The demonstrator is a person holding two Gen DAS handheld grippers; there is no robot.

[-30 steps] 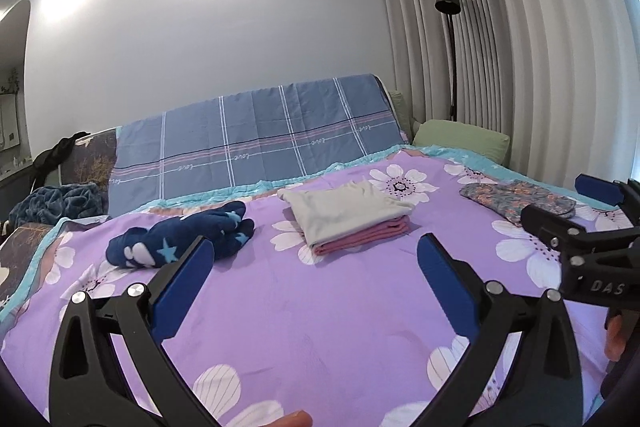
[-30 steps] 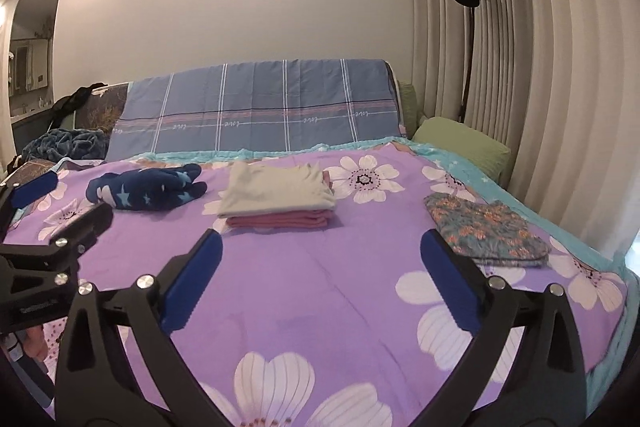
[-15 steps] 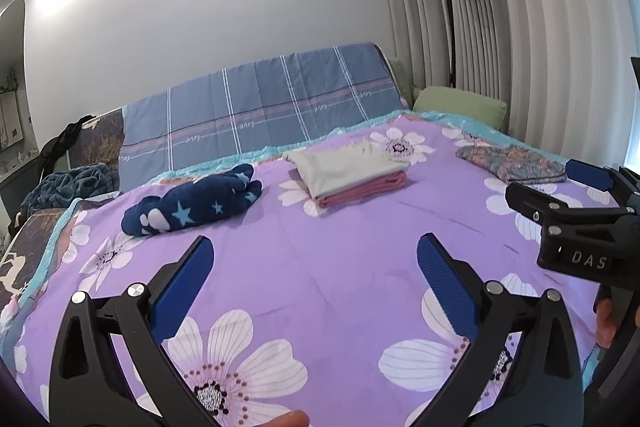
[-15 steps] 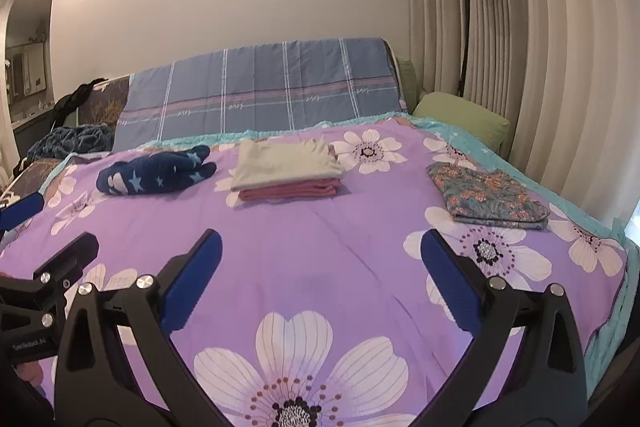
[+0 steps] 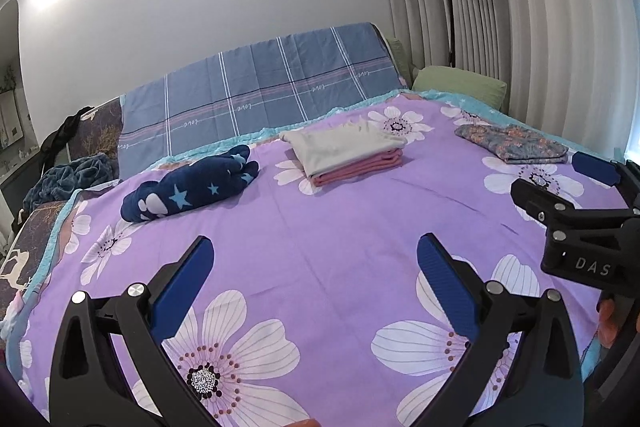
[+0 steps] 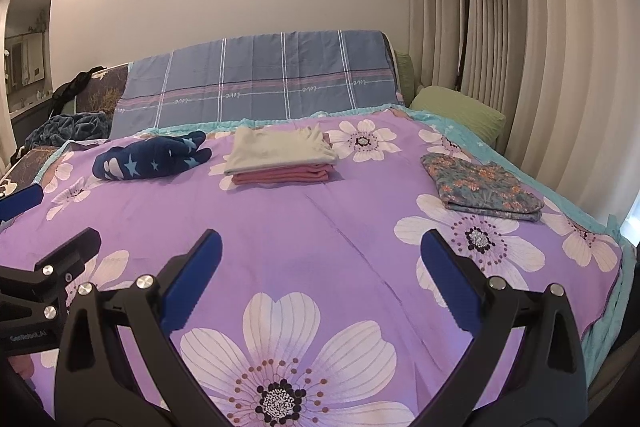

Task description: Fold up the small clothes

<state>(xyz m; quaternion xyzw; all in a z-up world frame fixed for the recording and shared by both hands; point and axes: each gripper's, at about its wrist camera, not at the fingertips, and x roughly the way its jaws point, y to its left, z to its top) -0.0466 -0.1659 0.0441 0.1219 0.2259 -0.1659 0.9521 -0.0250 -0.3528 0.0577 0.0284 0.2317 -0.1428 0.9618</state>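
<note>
A folded stack, cream garment on pink, lies at the far middle of the purple flowered bedspread. A crumpled navy star-print garment lies to its left. A folded floral garment lies at the right. My left gripper is open and empty above the near bed. My right gripper is open and empty too; it also shows in the left wrist view at the right edge.
A blue plaid cover hangs over the headboard. A green pillow and a floor lamp stand by the curtains at the right. A dark blanket lies off the bed's left side.
Both grippers have pulled back and risen from the bed, so more of the near bedspread shows. Both stay open and empty. The clothes have not moved.
</note>
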